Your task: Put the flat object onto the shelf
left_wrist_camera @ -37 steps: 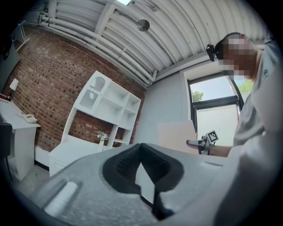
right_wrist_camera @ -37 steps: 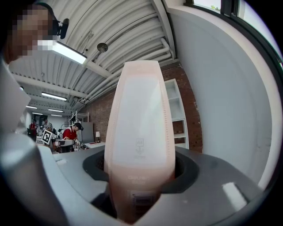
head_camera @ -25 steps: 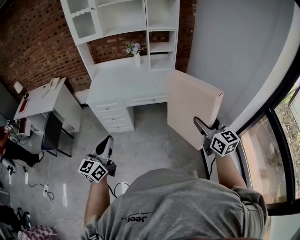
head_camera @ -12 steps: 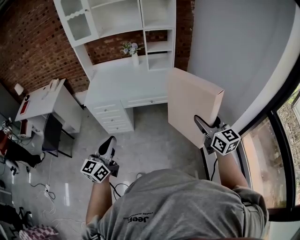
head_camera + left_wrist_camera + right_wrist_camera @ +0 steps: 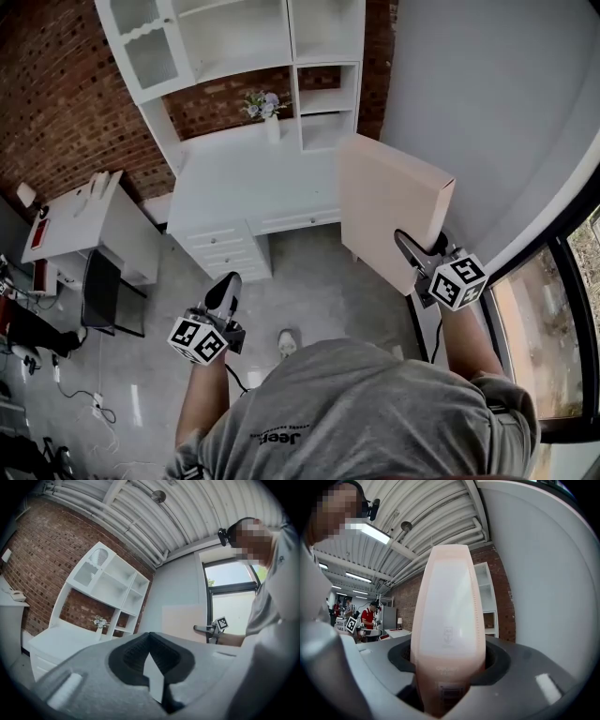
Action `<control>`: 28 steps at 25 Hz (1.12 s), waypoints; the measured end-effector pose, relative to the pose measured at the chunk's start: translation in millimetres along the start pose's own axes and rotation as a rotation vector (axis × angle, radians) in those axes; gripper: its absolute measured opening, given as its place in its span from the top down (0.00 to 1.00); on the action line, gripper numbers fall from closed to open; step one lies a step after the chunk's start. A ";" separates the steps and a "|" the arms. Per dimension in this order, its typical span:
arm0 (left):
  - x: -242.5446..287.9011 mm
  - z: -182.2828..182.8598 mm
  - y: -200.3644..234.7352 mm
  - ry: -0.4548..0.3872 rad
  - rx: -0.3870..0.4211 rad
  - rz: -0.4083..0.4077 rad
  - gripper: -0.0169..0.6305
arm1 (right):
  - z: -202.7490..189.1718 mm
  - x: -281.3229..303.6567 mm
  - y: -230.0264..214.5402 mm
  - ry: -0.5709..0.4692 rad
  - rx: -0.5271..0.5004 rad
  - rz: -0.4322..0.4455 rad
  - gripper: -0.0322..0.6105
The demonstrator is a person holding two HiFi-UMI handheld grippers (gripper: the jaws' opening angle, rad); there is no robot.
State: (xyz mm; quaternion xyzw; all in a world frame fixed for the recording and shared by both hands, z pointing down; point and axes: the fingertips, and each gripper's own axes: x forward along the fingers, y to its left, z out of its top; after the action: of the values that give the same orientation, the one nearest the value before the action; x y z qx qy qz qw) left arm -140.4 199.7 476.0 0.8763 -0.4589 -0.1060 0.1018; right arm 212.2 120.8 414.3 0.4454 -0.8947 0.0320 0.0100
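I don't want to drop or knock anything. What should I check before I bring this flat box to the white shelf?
1. Grip: right gripper shut on the flat box, which stands on edge: ok.
2. Left gripper free, jaws together, nothing between them: ok.
3. Shelf unit within reach: not ok, floor and the desk lie between.
4. Right-hand compartment empty: ok.
5. Box fits that compartment: cannot tell.
6. Vase of flowers apart from the box: ok.
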 end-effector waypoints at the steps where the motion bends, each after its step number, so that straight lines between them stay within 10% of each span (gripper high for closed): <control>1: 6.8 4.5 15.3 -0.001 -0.002 -0.009 0.97 | 1.1 15.0 0.5 -0.003 -0.004 -0.009 0.51; 14: 97.9 77.4 208.5 -0.005 0.028 -0.113 0.98 | 30.3 198.8 -0.8 -0.046 -0.008 -0.113 0.51; 28: 202.5 79.1 298.5 0.036 0.011 -0.124 0.98 | 42.4 311.7 -71.2 -0.045 -0.001 -0.123 0.51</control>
State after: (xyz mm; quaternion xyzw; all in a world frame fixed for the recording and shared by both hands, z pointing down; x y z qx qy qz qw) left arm -283.4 -140.5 464.0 0.9053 -0.4024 -0.0940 0.0984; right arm 81.5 -173.1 389.9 0.5000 -0.8657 0.0209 -0.0078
